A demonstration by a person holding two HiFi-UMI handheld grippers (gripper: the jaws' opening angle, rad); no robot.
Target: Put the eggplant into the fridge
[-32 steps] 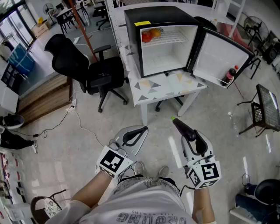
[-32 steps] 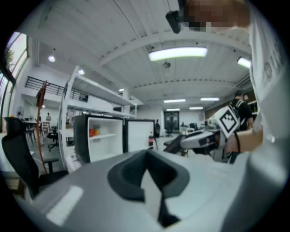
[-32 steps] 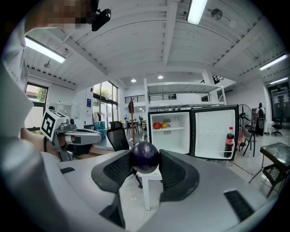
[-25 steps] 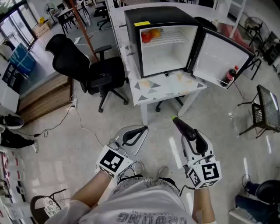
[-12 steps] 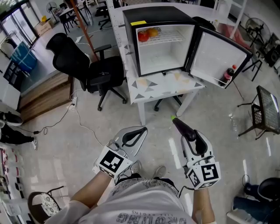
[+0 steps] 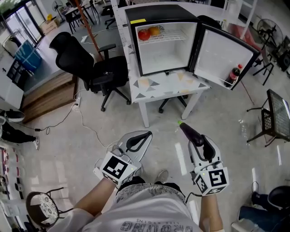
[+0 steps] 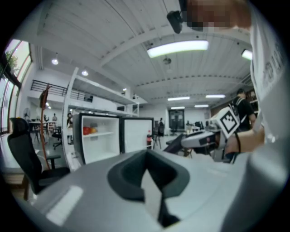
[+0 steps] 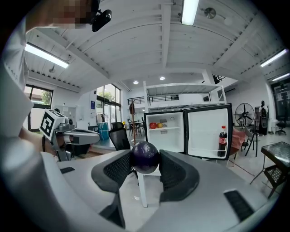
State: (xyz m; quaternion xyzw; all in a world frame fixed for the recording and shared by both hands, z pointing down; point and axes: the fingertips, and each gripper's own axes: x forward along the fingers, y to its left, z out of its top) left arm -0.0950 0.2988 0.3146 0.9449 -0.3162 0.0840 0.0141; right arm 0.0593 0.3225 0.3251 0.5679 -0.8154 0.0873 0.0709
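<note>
**A:** What is held at the lower edge of the frame?

**B:** The eggplant (image 6: 189,131) is pinched in the right gripper's (image 6: 197,145) jaws, at lower right. The left gripper's (image 6: 146,135) jaws are pressed together on nothing.

**A:** And further off?

**B:** The fridge (image 6: 156,13) is seen at upper centre on the tabletop (image 6: 168,85), with its door (image 6: 224,52) swung open. The pick-up is judged done. The approach, the placing inside and the release are left.

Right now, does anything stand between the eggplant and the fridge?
Nothing visible does. The right gripper holds the eggplant, the fridge has its door swung open, and only bare floor lies between. Fruit sits on the top shelf; below it is empty.
</note>
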